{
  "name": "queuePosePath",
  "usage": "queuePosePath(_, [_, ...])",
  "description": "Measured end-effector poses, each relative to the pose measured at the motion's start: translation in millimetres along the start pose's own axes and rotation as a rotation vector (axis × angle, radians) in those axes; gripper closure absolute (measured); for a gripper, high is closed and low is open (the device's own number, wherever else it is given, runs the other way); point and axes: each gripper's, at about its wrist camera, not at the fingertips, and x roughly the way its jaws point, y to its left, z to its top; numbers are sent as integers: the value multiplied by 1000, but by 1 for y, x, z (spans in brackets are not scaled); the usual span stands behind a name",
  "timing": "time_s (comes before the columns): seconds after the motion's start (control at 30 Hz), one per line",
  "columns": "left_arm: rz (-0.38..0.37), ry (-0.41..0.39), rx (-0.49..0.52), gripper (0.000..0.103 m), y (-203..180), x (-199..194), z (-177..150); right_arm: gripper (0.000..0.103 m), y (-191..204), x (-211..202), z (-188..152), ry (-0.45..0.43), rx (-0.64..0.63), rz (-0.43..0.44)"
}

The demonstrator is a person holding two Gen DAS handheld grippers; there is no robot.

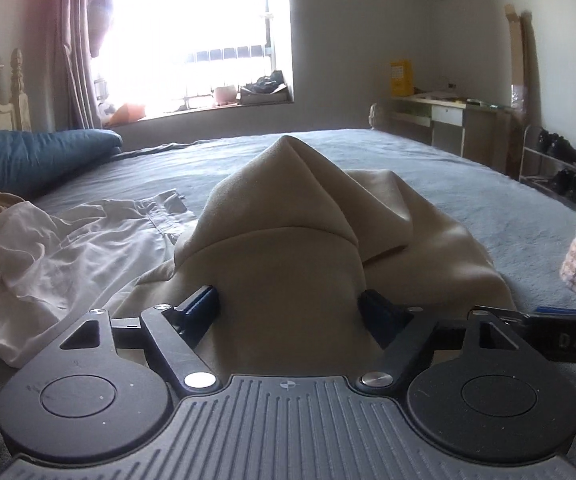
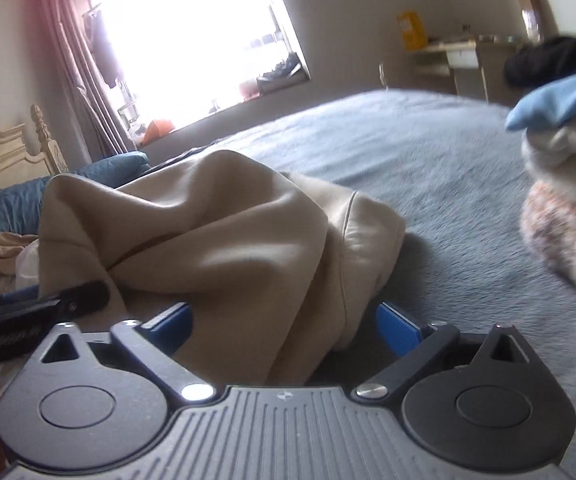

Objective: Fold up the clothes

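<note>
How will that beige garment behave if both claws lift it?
The beige garment is probably floppy: it lies in soft folds and peaks. Likely thick and somewhat heavy, since its creases look rounded. It may drag on the fuzzy bed cover.

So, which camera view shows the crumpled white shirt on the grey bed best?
The left wrist view: the crumpled white shirt lies spread on the grey bed, left of the beige garment, with its placket visible. In the right wrist view the beige garment hides nearly all of it; only a small pale patch shows at the left edge.
</note>
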Motion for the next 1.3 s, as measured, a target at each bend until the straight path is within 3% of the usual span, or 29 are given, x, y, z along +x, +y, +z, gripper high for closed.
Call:
queuePosePath(0.17, [-22,-10,-2,46,4,-3,-1,36,1,25,2,63,0,-23])
queuePosePath(0.27, [-34,-13,-1,57,7,-6,-1,73,14,10,1,15,-72,-40])
queuePosePath(0.3, [-39,-13,-5,60,9,-7,-1,91,21,-1,1,-22,-99,-39])
queuePosePath(0.57, [-101,-11,-59,65,28,-39,-3,93,75,-111,9,-313,-281,7])
queuePosePath(0.8, [-210,-39,-87,65,32,-99,-16,93,120,-219,-3,-535,-454,26])
queuePosePath(1.07, [-379,-114,-170,65,36,-186,-23,93,143,-326,18,-681,-499,79])
queuePosePath(1.3, [-450,-174,-215,64,50,-230,-28,93,177,-394,15,-823,-565,135])
